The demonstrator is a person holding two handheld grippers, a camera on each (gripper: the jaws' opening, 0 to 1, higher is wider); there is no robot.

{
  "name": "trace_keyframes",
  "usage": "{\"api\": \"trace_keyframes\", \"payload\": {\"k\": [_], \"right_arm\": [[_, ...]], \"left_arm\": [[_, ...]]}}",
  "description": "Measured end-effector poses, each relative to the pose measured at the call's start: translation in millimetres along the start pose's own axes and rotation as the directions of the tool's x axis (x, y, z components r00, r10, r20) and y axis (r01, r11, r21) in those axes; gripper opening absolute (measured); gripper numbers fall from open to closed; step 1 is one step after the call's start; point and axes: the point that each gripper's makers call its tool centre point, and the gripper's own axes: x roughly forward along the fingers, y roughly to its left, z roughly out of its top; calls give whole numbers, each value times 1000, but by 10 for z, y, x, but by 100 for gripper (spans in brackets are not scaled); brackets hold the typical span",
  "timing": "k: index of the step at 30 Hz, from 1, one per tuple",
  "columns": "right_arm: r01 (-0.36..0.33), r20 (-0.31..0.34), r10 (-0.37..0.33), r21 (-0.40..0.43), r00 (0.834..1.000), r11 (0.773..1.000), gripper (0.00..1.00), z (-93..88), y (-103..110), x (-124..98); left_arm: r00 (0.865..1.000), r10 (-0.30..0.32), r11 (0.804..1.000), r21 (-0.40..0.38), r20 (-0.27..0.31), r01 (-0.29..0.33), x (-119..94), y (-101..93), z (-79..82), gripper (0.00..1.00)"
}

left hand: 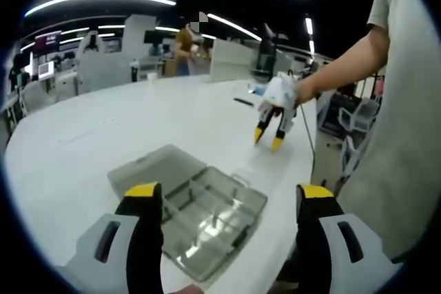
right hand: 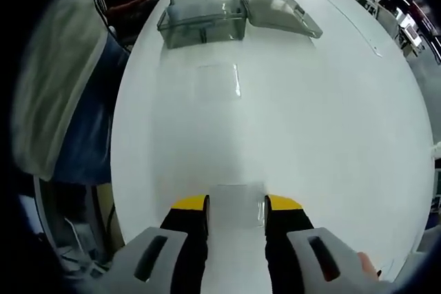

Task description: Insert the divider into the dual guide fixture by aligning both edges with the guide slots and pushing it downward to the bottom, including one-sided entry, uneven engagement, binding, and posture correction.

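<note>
A clear plastic box [left hand: 207,215] with inner guide walls lies on the white table [left hand: 138,122], its lid [left hand: 148,166] folded open. My left gripper [left hand: 229,192] hovers over the box, open, with the jaws far apart and nothing between them. In the right gripper view the same box [right hand: 203,18] and lid [right hand: 279,10] sit at the far end. My right gripper [right hand: 236,202] holds a small clear divider [right hand: 236,204] across its width, low over the table. A second clear divider [right hand: 219,80] lies flat on the table, short of the box. The right gripper [left hand: 269,140] comes in from the right of the left gripper view.
A person's arm [left hand: 344,67] and shirt [left hand: 400,135] stand at the table's right edge. A dark small object [left hand: 242,102] lies farther back on the table. Chairs and desks [left hand: 103,67] stand beyond the table. The table edge [right hand: 120,135] runs close on the left of the right gripper view.
</note>
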Motion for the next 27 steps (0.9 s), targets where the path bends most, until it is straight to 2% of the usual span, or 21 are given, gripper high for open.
{"api": "trace_keyframes", "payload": {"k": [16, 27], "right_arm": [[20, 29, -20, 0, 999, 1000, 27, 191, 6, -75], [49, 72, -48, -13, 996, 999, 27, 448, 9, -190]], "left_arm": [[1000, 1, 1000, 2, 6, -1, 20, 19, 57, 77], [1000, -6, 1000, -12, 21, 6, 99, -3, 139, 74]]}}
